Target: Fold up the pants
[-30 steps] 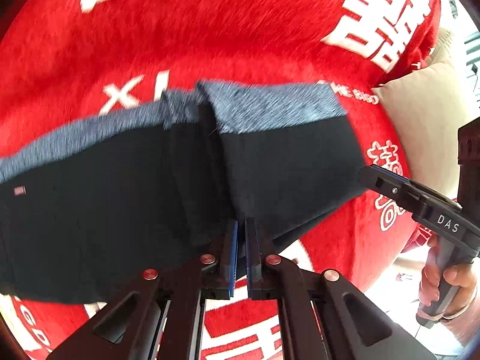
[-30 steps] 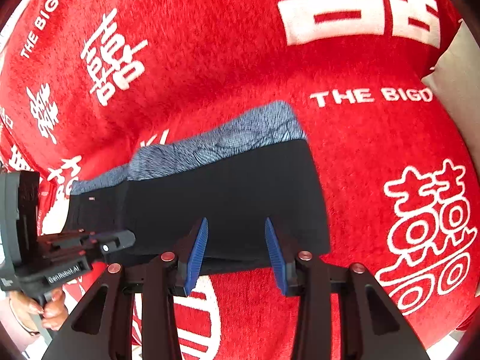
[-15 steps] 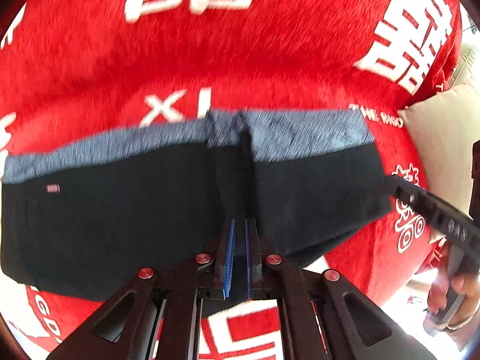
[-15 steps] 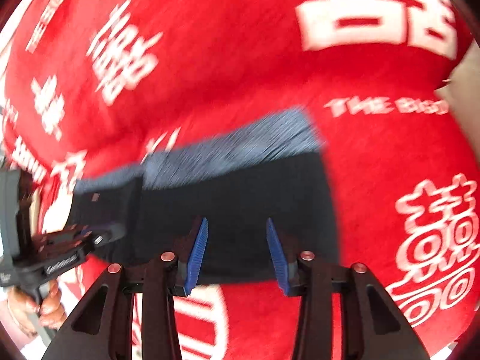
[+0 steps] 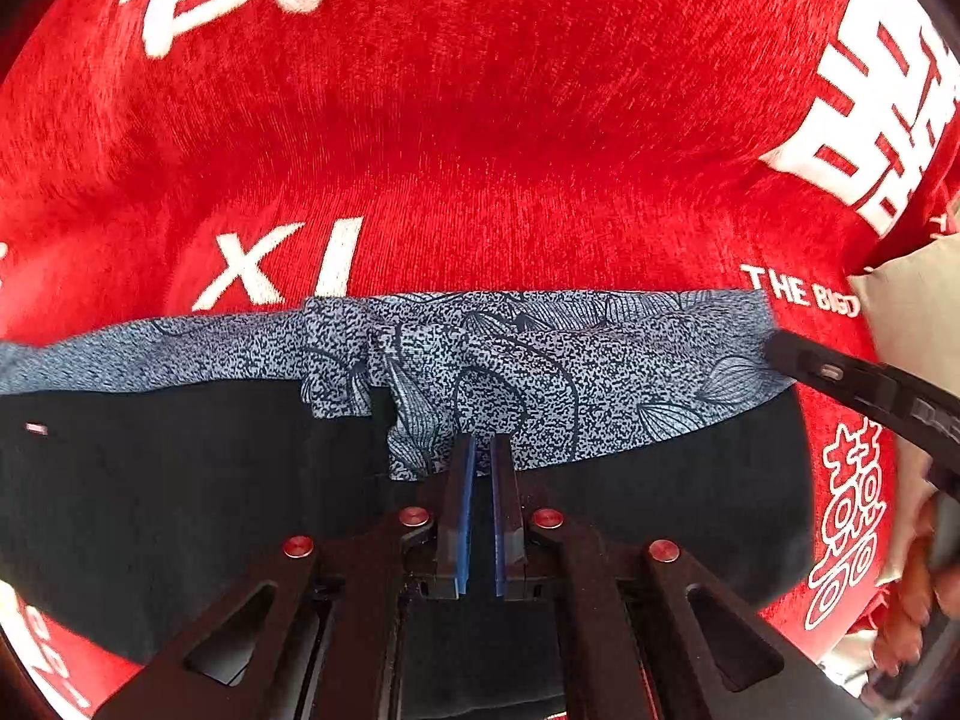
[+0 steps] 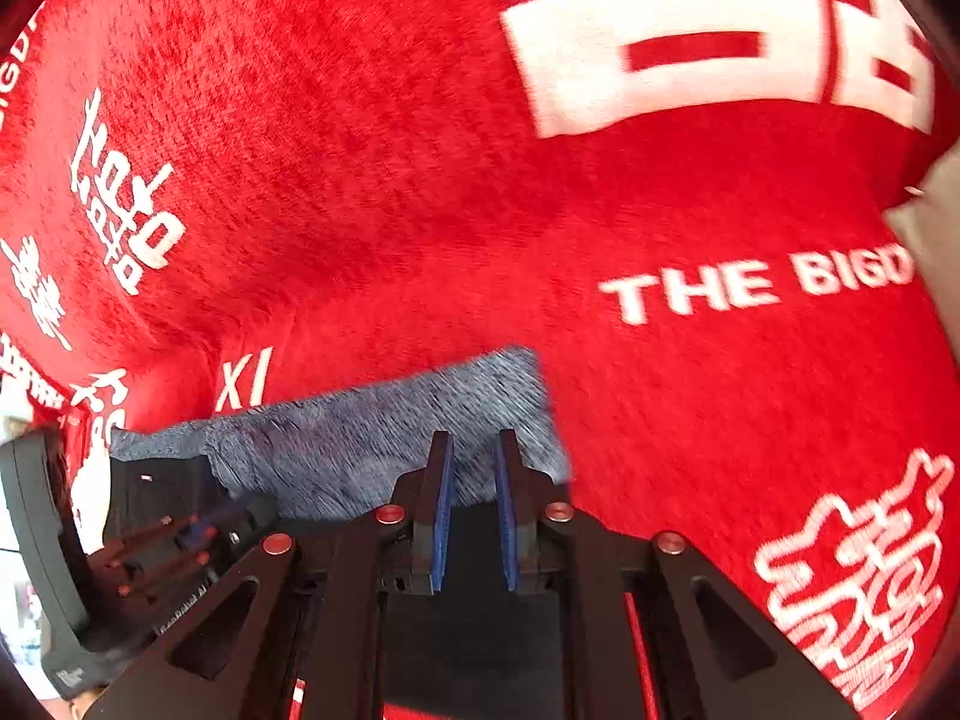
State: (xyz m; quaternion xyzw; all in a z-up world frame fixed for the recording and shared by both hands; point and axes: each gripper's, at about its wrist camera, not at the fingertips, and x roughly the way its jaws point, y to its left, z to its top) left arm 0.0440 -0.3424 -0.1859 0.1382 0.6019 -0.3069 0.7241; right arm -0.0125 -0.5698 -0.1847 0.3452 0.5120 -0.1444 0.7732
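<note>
Seemingly both claws, left and right, pinch the pants.

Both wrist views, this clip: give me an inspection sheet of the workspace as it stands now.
Surface: plush red blanket with white characters and lettering, pants lying on it.
Job's things: black pants with grey patterned waistband, spread flat; band bunched near the middle.
Clutter: nothing seen.
Grippers: left gripper has blue-padded jaws nearly together over the bunched band; whether cloth is pinched cannot be told. Right gripper has jaws apart with a narrow gap, over the band's right end; view is blurred.
Cables: nothing seen.
Surroundings: beige cushion at the blanket's right edge; person's hand on the right gripper's handle.
</note>
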